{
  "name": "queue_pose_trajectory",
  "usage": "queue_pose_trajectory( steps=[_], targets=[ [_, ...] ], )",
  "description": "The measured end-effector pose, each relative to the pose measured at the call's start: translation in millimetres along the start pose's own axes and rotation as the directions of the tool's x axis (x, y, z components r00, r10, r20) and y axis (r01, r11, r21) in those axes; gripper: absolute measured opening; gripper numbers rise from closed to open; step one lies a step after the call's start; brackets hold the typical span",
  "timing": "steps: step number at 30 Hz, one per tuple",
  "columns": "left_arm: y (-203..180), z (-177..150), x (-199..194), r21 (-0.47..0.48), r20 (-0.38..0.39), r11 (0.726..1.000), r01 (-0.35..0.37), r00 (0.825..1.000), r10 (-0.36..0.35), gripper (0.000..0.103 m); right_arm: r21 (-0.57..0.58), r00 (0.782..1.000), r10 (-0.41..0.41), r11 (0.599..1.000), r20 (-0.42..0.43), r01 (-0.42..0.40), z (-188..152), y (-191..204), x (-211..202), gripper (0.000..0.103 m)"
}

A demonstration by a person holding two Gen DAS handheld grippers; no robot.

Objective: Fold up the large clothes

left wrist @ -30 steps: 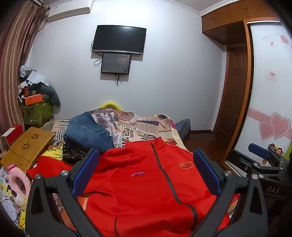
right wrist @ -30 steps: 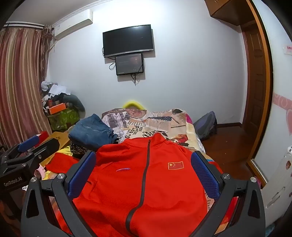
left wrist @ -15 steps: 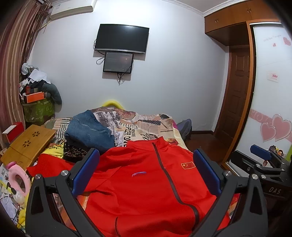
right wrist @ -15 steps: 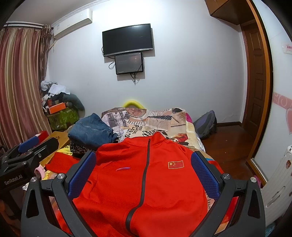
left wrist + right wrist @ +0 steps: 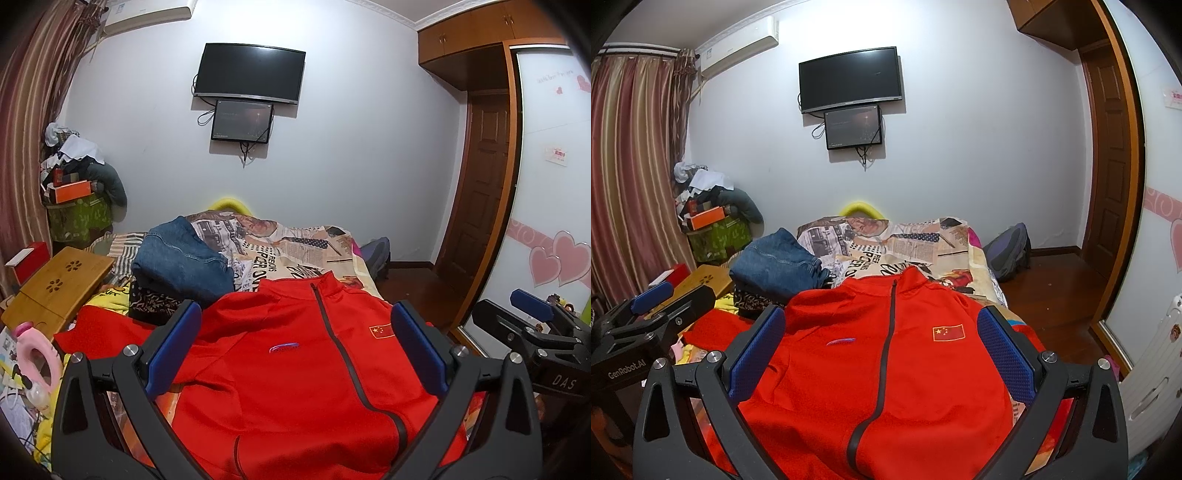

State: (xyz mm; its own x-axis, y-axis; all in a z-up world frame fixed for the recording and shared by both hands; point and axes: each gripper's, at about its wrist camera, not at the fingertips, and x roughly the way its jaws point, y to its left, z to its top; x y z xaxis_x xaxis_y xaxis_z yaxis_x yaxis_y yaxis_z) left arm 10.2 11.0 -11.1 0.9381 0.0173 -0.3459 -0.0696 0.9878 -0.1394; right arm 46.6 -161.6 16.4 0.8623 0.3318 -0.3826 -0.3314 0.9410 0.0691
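- The red jacket [image 5: 295, 369] is laid flat, zipped, unfolded; folding is judged not yet begun.
- Left gripper [image 5: 295, 354] and right gripper [image 5: 882, 350] are held spread, pinching nothing.
- A grasp on the far-left sleeve [image 5: 96, 332] seems called for next.

Red jacket [image 5: 923, 373], a soft matt fleece-like cloth with a dark zip. Blue dimpled pads [image 5: 1004, 354] on matt black plastic fingers, shiny metal screws. Folded denim [image 5: 184, 266] near the bed's left edge, glossy wooden floor [image 5: 1052, 288] beyond its right edge.
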Motion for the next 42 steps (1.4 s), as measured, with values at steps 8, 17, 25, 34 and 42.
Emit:
queue_pose_trajectory(
  steps=[8,17,25,34,42],
  targets=[
    [0,-2,0,-0.001,-0.002,1.000,-0.003,1.000,0.003,0.103,-0.001,1.000,-0.001,1.000,-0.001,0.001,-1,1,-1,0.103],
    [1,-3,1,-0.002,-0.003,1.000,0.000,1.000,0.000,0.103,0.002,1.000,-0.001,1.000,-0.005,0.001,-2,0,1,0.103],
    [2,-4,1,-0.004,-0.005,1.000,0.000,1.000,0.000,0.103,0.006,1.000,-0.002,1.000,-0.012,0.002,-3,-2,3,0.103],
    [2,-4,1,-0.001,-0.006,1.000,-0.001,1.000,0.001,0.103,0.006,1.000,-0.003,1.000,-0.014,0.003,-3,-3,3,0.103],
    [9,-5,5,-0.011,-0.011,1.000,-0.010,1.000,0.010,0.103,0.002,1.000,-0.004,1.000,-0.027,0.004,-2,-3,10,0.103]
  ],
)
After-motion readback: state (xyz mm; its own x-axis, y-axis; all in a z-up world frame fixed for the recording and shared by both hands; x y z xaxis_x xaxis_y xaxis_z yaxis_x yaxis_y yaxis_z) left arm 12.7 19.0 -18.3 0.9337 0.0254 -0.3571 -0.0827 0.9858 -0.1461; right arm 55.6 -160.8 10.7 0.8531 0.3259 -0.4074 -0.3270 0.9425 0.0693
